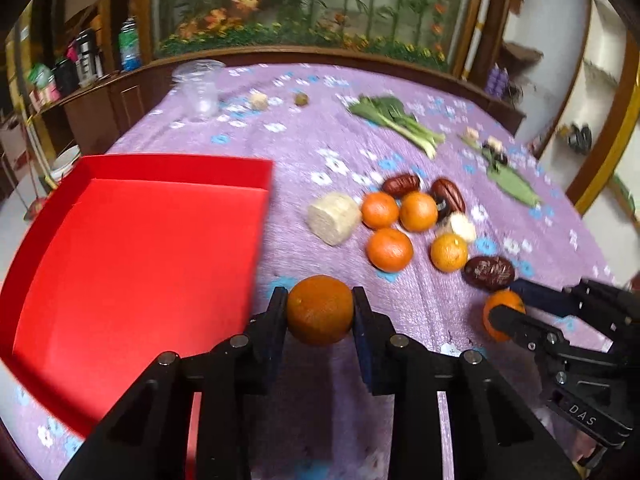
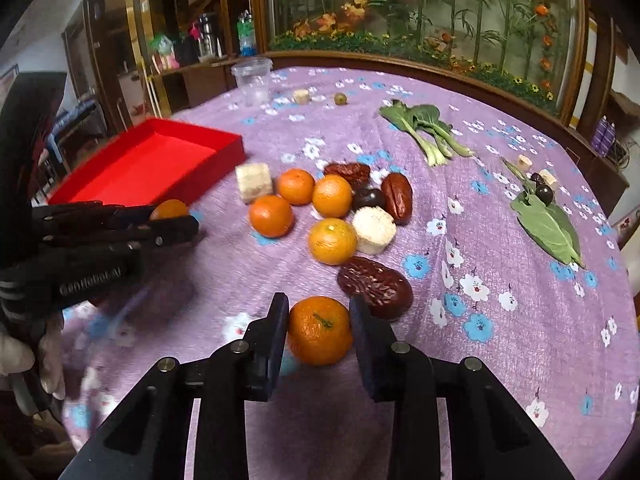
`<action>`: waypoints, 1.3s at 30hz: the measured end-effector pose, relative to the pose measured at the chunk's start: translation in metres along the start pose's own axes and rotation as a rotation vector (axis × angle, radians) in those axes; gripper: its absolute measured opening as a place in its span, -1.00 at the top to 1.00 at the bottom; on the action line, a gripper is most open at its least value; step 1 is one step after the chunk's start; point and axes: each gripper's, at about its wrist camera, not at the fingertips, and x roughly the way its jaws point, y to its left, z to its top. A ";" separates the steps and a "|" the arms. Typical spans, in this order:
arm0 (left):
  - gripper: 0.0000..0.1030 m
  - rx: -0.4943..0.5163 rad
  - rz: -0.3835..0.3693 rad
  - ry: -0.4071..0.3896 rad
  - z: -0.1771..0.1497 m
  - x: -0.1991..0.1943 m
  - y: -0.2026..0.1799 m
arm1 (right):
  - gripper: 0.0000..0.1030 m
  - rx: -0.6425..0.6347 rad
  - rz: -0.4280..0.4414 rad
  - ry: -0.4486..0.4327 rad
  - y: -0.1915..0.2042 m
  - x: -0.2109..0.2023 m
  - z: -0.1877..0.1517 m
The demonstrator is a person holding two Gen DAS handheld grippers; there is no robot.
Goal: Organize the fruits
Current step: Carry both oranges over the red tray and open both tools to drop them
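Observation:
My left gripper [image 1: 320,308] is shut on a mandarin [image 1: 320,310], held above the purple cloth just right of the red tray [image 1: 132,264]. It also shows in the right wrist view [image 2: 172,220], where its mandarin [image 2: 170,209] peeks out. My right gripper [image 2: 319,328] is shut on another mandarin [image 2: 319,330], resting low on the cloth beside a wrinkled red date [image 2: 374,287]. The right gripper also shows in the left wrist view [image 1: 508,304]. Several loose mandarins [image 2: 332,241] and dates [image 2: 397,197] lie in a cluster mid-table.
Pale corn-like chunks [image 2: 254,182] [image 2: 375,229] sit among the fruit. Bok choy [image 2: 424,126], a green leaf [image 2: 550,228] and dark cherries [image 2: 544,193] lie to the right. A clear plastic cup [image 2: 253,80] stands at the far edge. A planter wall runs behind the table.

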 end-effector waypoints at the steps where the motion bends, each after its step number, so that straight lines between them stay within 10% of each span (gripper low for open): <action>1: 0.42 -0.024 -0.002 -0.012 0.000 -0.008 0.008 | 0.34 -0.002 0.007 -0.014 0.003 -0.005 0.001; 23: 0.41 -0.299 0.184 -0.106 -0.020 -0.050 0.136 | 0.33 -0.072 0.399 0.010 0.147 0.033 0.070; 31: 0.37 -0.329 0.207 -0.110 -0.026 -0.055 0.156 | 0.31 -0.069 0.422 0.109 0.172 0.077 0.072; 39: -0.08 -0.317 0.229 -0.126 -0.022 -0.060 0.150 | 0.24 -0.088 0.407 0.080 0.178 0.074 0.074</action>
